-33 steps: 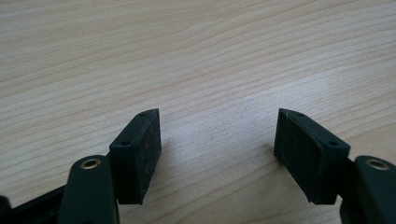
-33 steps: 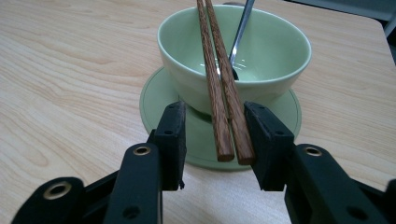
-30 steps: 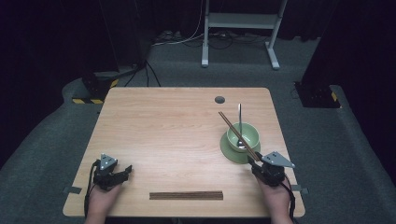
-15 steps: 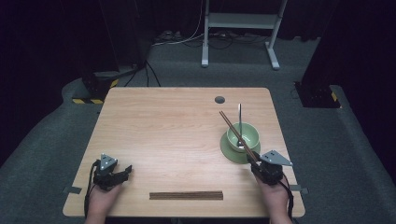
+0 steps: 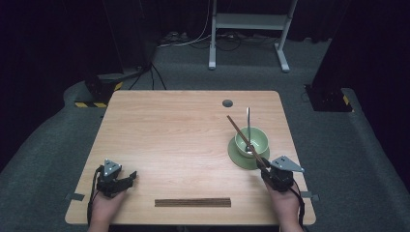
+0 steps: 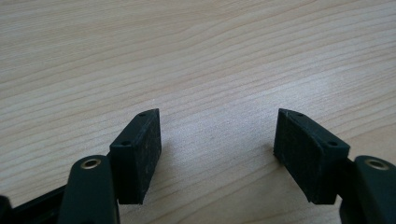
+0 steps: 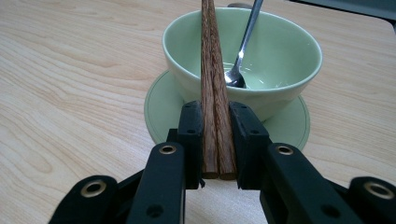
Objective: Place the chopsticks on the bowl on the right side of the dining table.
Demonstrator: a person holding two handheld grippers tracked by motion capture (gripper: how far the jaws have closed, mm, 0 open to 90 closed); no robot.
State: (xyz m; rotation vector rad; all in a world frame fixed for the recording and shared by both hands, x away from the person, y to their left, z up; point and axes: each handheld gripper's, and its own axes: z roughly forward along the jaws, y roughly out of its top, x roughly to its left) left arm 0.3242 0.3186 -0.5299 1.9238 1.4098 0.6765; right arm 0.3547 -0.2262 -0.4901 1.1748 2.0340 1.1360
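At the lower right of the high view, the right gripper [image 5: 265, 166] sits in the person's right hand [image 5: 285, 205] just off the near edge of a pale green saucer [image 5: 237, 157]. Its jaws have just been closing and now pinch a pair of brown wooden chopsticks [image 5: 244, 136] at their near ends. The right gripper view shows this plainly: the two sticks [image 7: 214, 93] lie side by side, touching, pressed between the black pads [image 7: 191, 135] of the right gripper [image 7: 217, 140]. From there they rise across the rim of the green bowl [image 7: 280, 60] that stands on the saucer [image 7: 159, 107]. In the high view the chopsticks slant up and to the left over the bowl [image 5: 252, 138], their far tips above the tabletop [image 5: 169, 130] beyond it. A metal spoon [image 5: 248, 126] rests in the bowl with its handle leaning over the far rim; in the right gripper view its scoop [image 7: 235, 77] lies on the bottom of the bowl, just right of the sticks. A second pair of chopsticks [image 5: 192, 202] lies flat and level near the lower edge of the tabletop, between the two hands and well apart from both. At the lower left, the left gripper [image 5: 126, 178] rests in the left hand [image 5: 104, 208]; in the left gripper view its jaws stand spread [image 6: 217, 140] with bare wood between them. A small dark round hole [image 5: 227, 103] marks the far part of the tabletop.
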